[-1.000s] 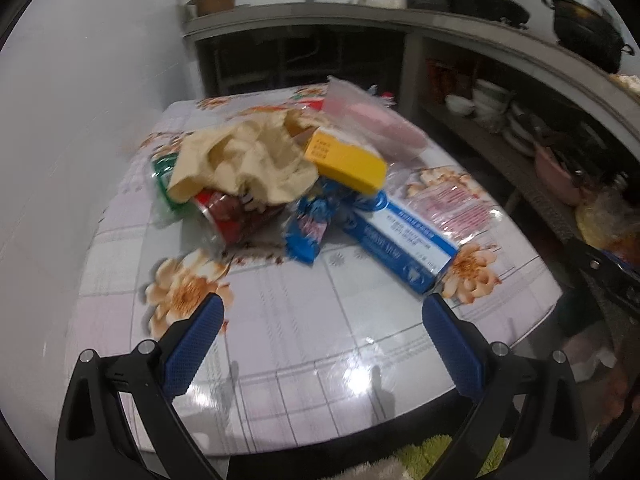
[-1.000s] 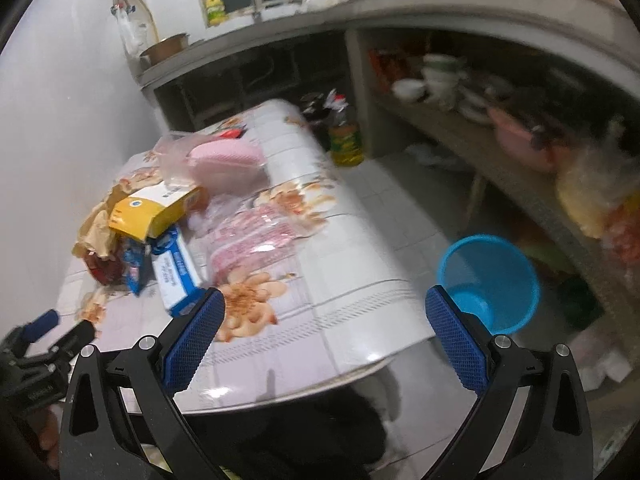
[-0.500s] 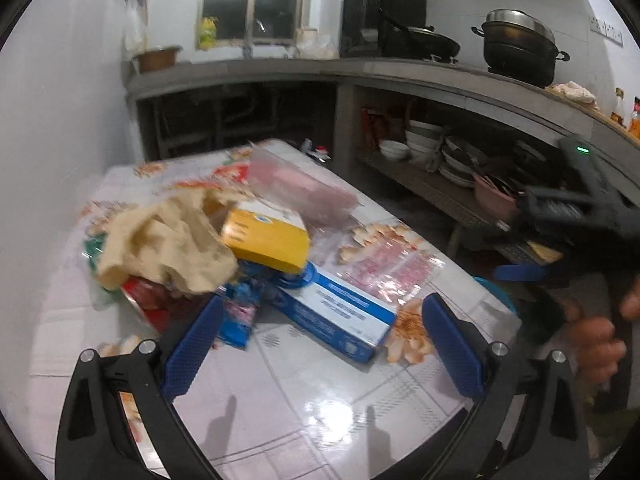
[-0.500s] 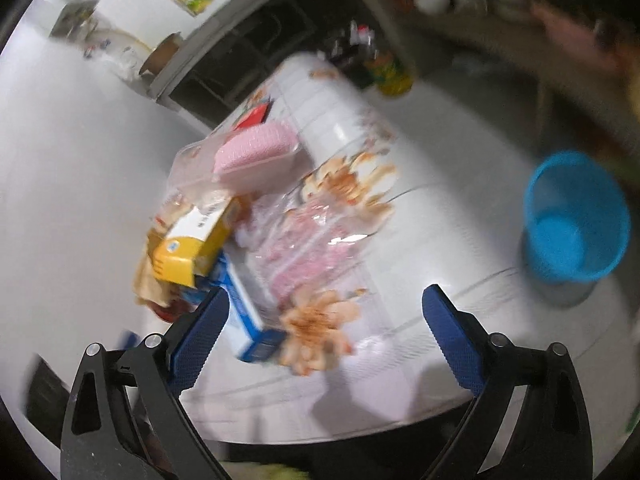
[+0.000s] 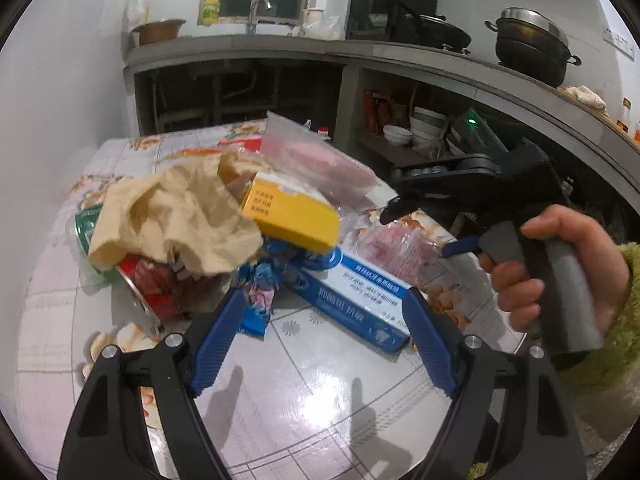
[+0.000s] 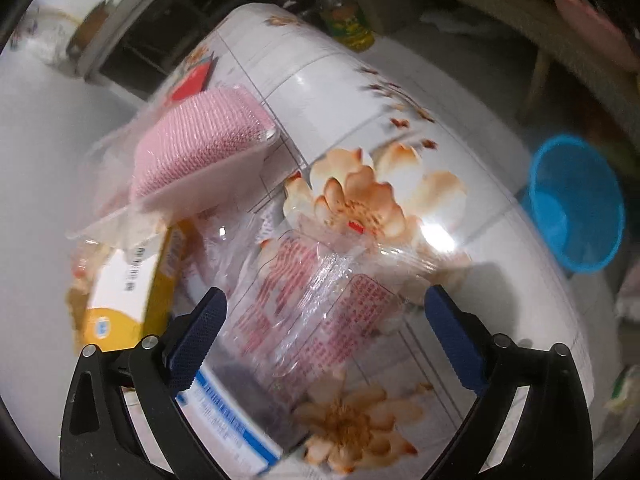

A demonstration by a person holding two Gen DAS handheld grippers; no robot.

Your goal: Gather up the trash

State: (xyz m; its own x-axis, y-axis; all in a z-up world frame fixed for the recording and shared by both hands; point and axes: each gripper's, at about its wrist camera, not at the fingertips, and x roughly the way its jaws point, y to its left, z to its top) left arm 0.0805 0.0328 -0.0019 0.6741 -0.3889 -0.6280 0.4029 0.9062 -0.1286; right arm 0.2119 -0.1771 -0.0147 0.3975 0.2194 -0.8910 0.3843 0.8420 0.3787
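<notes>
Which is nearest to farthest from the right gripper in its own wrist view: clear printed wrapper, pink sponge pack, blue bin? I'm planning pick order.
1. Clear printed wrapper, between the fingers of the right gripper.
2. Pink sponge pack, upper left.
3. Blue bin, far right, on the floor.

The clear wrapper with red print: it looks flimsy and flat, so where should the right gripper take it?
Grip the clear wrapper at its crinkled, raised near edge, coming in low from the table's front. It lies flat, already between the right gripper's open jaws.
</notes>
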